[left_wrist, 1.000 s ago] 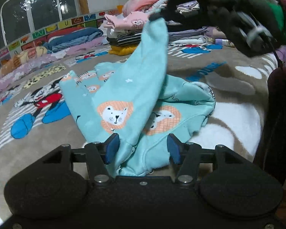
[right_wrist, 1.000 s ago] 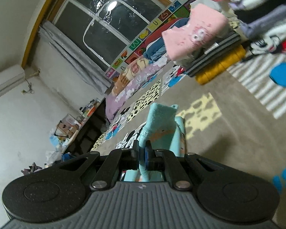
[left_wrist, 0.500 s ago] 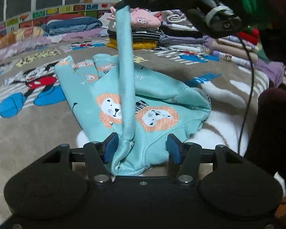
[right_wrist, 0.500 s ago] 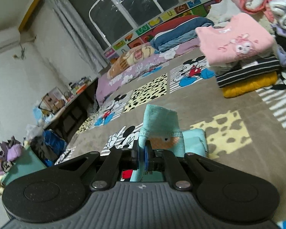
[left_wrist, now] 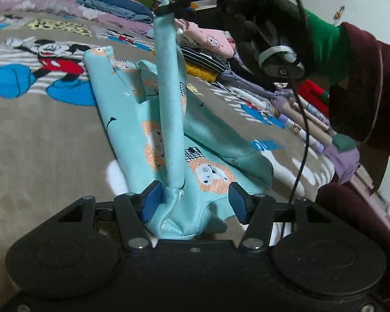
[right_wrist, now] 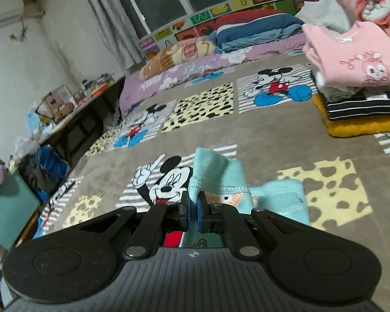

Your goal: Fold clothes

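A turquoise child's garment with lion prints (left_wrist: 208, 166) lies partly folded on the brown Mickey Mouse blanket (left_wrist: 39, 135). My right gripper (left_wrist: 169, 9) is shut on the cuff of one sleeve or leg (left_wrist: 169, 91) and holds it stretched upright above the garment. In the right wrist view the cuff (right_wrist: 218, 179) sticks out past the shut right gripper (right_wrist: 193, 209). My left gripper (left_wrist: 193, 200) is open, low over the blanket, with the garment's near hem lying between its blue pads (left_wrist: 150, 200).
Stacks of folded clothes, pink on top (right_wrist: 351, 59) over striped and yellow (right_wrist: 361, 124), stand at the back right. Rolled bedding (right_wrist: 247, 31) lies along the far wall under a window. A cluttered desk (right_wrist: 72, 111) stands at the left.
My right gripper has carried the cuff leftward and away, pulling the sleeve taut and upright. The left gripper has stayed open at the hem, and its view has swung to the right.
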`<state>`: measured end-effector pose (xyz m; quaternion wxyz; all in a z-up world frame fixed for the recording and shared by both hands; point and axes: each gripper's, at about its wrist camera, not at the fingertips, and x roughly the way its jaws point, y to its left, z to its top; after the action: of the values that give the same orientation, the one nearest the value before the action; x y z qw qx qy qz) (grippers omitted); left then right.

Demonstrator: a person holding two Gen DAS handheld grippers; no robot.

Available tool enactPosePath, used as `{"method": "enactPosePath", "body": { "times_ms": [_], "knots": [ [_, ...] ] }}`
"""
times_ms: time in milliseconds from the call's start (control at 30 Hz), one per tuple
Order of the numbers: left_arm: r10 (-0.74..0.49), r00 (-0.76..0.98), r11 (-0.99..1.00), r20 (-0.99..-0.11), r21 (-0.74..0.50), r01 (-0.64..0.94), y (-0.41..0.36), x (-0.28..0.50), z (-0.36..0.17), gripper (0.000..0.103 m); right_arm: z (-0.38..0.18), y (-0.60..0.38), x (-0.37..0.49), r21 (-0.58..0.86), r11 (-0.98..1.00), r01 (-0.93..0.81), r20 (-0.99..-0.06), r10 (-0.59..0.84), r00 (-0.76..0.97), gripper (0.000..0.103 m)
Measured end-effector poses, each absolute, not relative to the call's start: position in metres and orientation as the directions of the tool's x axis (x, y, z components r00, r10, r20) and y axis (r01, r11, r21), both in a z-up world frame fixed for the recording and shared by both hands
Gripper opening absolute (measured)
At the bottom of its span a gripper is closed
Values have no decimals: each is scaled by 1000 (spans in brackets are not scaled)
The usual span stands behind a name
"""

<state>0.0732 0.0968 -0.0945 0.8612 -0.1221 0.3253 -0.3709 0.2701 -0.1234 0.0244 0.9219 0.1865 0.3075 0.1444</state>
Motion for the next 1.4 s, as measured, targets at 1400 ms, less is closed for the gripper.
{"method": "enactPosePath", "body": {
  "times_ms": [1400],
  "knots": [
    [-813, 480, 481, -330, -846, 233, 160, 103, -132, 17, -26, -102, 345, 310, 931, -194, -660, 357, 661, 42]
  ]
}}
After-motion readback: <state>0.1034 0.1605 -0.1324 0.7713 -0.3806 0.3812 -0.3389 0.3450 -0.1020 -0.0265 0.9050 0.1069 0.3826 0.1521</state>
